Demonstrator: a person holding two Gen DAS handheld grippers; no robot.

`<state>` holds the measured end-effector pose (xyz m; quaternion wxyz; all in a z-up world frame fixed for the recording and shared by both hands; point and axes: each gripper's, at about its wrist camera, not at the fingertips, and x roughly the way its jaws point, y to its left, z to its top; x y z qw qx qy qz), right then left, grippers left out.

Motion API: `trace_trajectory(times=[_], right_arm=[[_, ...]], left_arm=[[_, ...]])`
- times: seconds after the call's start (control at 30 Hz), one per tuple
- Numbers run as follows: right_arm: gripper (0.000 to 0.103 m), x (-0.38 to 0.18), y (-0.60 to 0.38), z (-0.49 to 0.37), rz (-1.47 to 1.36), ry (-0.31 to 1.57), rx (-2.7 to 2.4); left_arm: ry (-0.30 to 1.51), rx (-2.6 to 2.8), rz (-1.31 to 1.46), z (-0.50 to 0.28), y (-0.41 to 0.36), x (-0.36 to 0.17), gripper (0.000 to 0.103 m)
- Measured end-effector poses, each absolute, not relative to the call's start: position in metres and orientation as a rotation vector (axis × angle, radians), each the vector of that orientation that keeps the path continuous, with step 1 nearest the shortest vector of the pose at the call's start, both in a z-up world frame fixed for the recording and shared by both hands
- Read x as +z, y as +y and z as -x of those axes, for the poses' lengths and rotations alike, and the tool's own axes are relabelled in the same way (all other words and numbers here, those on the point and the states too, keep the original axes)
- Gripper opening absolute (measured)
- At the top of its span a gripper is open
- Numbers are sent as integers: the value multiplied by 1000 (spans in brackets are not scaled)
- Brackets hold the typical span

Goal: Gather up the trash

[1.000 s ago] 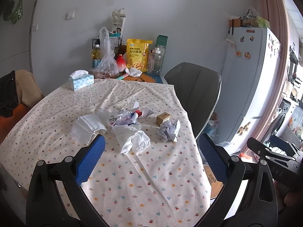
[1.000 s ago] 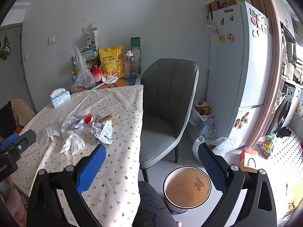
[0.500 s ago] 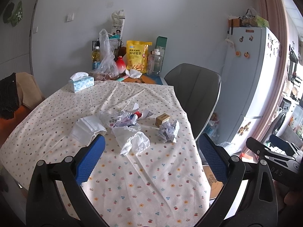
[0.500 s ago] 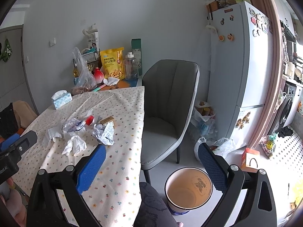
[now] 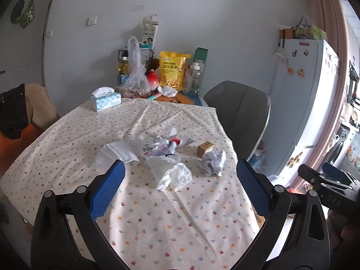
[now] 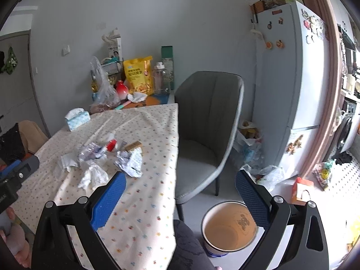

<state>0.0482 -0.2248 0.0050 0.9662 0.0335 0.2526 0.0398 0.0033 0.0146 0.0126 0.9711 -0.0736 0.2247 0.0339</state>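
Note:
Trash lies in the middle of the dotted tablecloth (image 5: 157, 213): a crumpled white tissue (image 5: 171, 173), a folded white napkin (image 5: 114, 155), a crushed plastic wrapper (image 5: 157, 148), a crumpled printed paper (image 5: 212, 163) and a small brown box (image 5: 204, 148). My left gripper (image 5: 180, 182) is open and empty, held above the table's near side, short of the tissue. My right gripper (image 6: 180, 191) is open and empty, over the table's right edge. The crumpled paper (image 6: 130, 162) and tissue (image 6: 92, 176) lie to its left. A round bin (image 6: 229, 227) with a brown inside stands on the floor below.
A grey chair (image 6: 207, 123) stands at the table's right side. A tissue box (image 5: 105, 100), plastic bag (image 5: 136, 76), yellow snack bag (image 5: 172, 69) and bottles crowd the far end by the wall. A fridge (image 6: 292, 78) stands right; bags lie on the floor (image 6: 265, 173).
Both views have shifted slightly: the trash sits a little higher and farther in the frames. Both grippers stay open and empty.

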Motion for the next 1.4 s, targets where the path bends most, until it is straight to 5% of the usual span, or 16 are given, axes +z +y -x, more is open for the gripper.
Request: trace_trajectory(times=[0.87,1.13,1.23,1.33,1.4], right_arm=[[95,-24,-162,-135,-69,638,316],[86,-53,-150,-164,-66,724,365],[81,-61,-147,-173,-68,752,377],[77,-69,-144,-182,-69,775,380],[76,-72,-144,-186,-70,783,385]], left_arm=[[634,303,212,-80,122,-56,95],[738,345,138,-115,122,-84,94],[783,344,148,-126,129,-92,77],[817,331,182,-131,134,-100,42],[823,324,201,-129,137,-101,10]])
